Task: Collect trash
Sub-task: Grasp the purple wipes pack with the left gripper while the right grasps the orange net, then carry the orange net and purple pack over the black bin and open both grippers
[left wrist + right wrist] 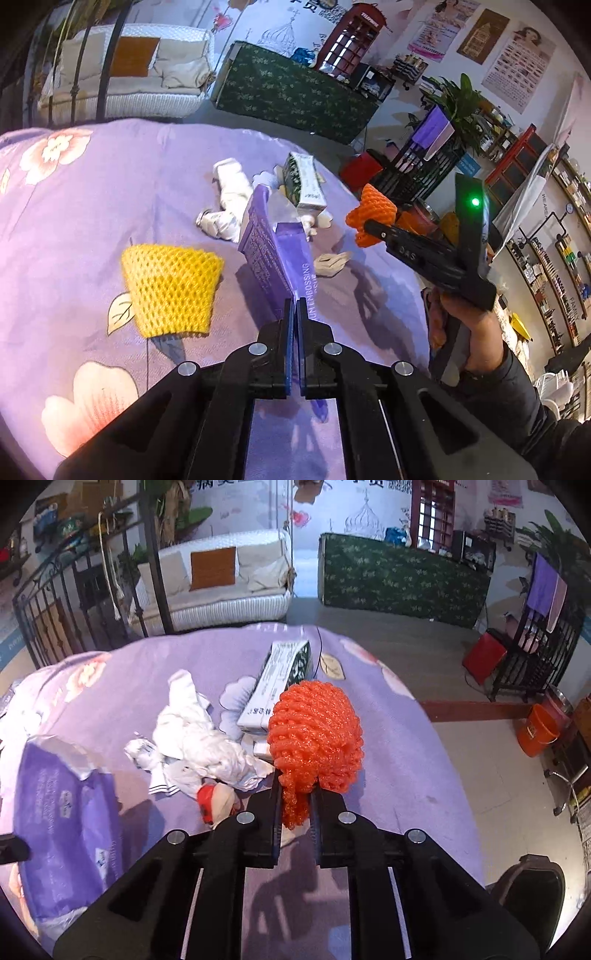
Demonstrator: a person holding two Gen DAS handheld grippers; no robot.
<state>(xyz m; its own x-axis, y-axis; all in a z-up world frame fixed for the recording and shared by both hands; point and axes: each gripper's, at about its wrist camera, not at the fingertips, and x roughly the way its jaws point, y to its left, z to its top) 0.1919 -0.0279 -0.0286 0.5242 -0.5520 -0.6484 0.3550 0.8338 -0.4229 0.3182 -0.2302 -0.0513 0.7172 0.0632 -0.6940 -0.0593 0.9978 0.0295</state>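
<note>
The yellow foam net [170, 291] lies left of the left hand-held gripper [295, 306], which is clamped on a purple tissue pack [275, 254]; the right hand-held gripper [295, 797] is clamped on an orange foam net [314, 734].

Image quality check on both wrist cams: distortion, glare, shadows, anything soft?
Left wrist: heavy fisheye bend, pink glare at the left edge, green LED blooming on the right gripper. Right wrist: same barrel warp, the orange foam net sharp, gripper shadow on the purple bedspread.

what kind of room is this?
Probably a shop or salon lounge rather than a home: product-filled wall shelves, posters, a white hanging swing sofa, and a table under a purple floral cloth.
</note>
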